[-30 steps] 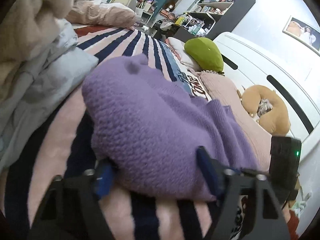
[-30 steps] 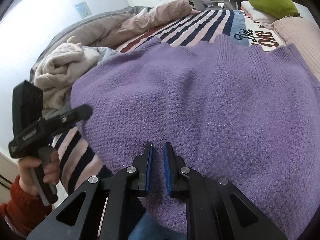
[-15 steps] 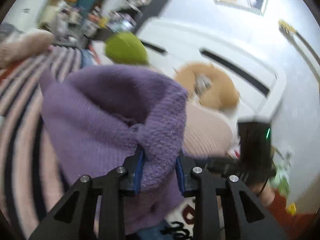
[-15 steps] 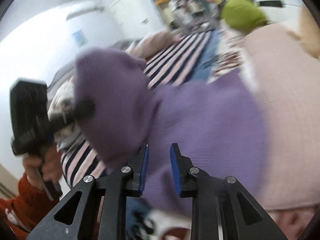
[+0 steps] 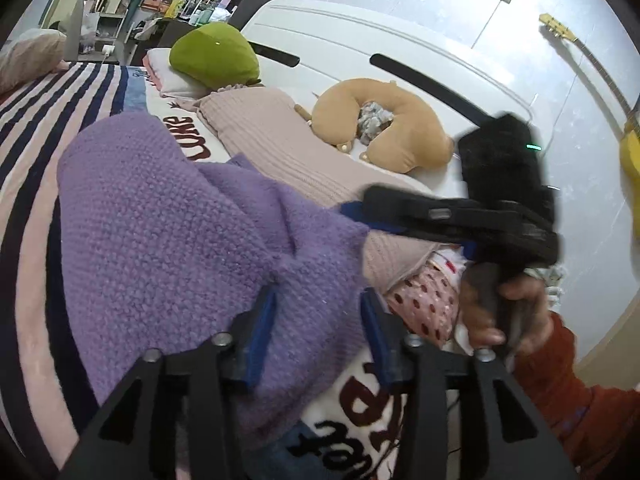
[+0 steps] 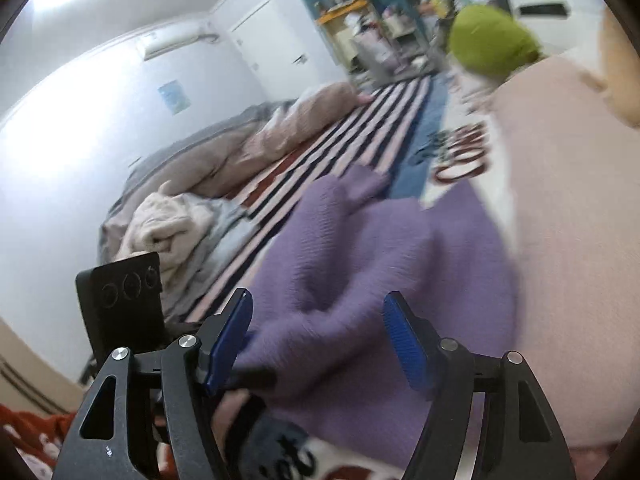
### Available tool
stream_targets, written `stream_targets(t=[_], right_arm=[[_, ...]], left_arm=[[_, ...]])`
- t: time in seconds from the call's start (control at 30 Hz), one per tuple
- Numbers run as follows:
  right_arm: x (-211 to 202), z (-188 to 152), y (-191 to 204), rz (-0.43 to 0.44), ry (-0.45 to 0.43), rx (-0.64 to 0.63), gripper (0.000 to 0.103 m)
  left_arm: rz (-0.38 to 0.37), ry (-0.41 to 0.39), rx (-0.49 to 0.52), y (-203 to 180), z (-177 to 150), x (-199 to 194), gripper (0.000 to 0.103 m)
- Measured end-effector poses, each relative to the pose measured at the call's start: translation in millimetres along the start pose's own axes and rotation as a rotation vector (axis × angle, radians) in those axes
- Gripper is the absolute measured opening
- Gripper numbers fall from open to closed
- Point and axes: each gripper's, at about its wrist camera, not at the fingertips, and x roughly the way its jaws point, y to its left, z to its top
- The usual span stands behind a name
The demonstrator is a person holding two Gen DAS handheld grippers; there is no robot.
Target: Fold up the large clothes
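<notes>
A purple knitted sweater (image 5: 168,240) lies bunched on the striped bed; it also shows in the right wrist view (image 6: 380,280). My left gripper (image 5: 316,328) has its jaws apart with a fold of the sweater lying between them. My right gripper (image 6: 320,344) is open and empty just above the sweater's near edge. In the left wrist view the right gripper (image 5: 460,216) appears, held by a hand in a red sleeve, its tip at the sweater's right edge.
A pink knitted blanket (image 5: 280,148) lies right of the sweater. A green pillow (image 5: 214,54), a tan neck pillow (image 5: 384,132) and the white headboard (image 5: 360,40) stand beyond. Crumpled bedding (image 6: 180,224) sits on the bed's left side.
Both grippers held the sweater and swung it toward the headboard. Now both have opened: the right has let go, and the left's jaws have spread around the fold.
</notes>
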Motion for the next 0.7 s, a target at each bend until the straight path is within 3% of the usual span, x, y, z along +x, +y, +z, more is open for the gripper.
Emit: stream_targets(t=[0.1,0.17,0.33,0.43,0.57,0.7], right_arm=[[31,-4,-9,-0.070,0.083,0.042,0.064],[37,-9,-12,-0.087,0.089,0.045,0.064],[22,-4,-11,-0.061,0.058,0.056,0.065],[14,7,4,-0.028,0.039,0.033,0.066],[25,16,29,-0.045,0.065,-0.041,0.078],[45,13,32,-0.048,0.110,-0.025,0.079]], left_arm=[[-0.032,-0.025,-0.003,-4,-2,-25,0.075],[-0.006,-0.060,-0.012,2,-3,-49,0.084],[0.131,-0.065,-0.131,56,-9,-73,0.083],[0.164,-0.033,-0.207,85,-16,-64,0.083],[0.173,0.006,-0.229,97,-26,-45,0.084],[0.149,-0.008,-0.258,102,-31,-41,0.084]])
